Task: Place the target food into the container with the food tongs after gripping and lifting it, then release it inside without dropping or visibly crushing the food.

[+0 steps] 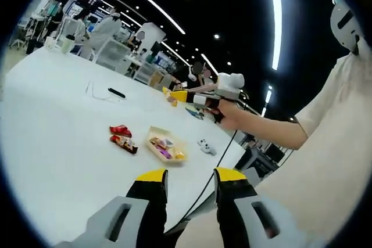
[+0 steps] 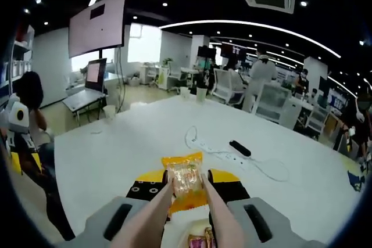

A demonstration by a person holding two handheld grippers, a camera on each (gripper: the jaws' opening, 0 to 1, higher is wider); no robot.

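Right gripper [image 2: 187, 185], nearest the lens in the right gripper view, has its jaws pressed onto the two pale arms of the food tongs [image 2: 152, 216], which run forward from the bottom of the view and converge on a yellow snack packet [image 2: 185, 179]. That packet is pinched between the tong tips and held above the white table [image 2: 116, 149]; its long axis runs away from the camera, roughly in line with the tongs, and its printing is too blurred to read. Directly below it, at the bottom edge, lies the container [image 2: 195, 237] with wrapped snacks inside. Farther off on the table lie a white power strip [image 2: 224, 155] with its cable and a black remote [image 2: 239, 148]. Left gripper [image 1: 189, 178] stands with jaws parted around nothing. Its view shows the container [image 1: 165, 145] beside two red packets [image 1: 123, 137], with the person's hand [image 1: 229, 114] holding the right gripper [image 1: 177, 95] above.
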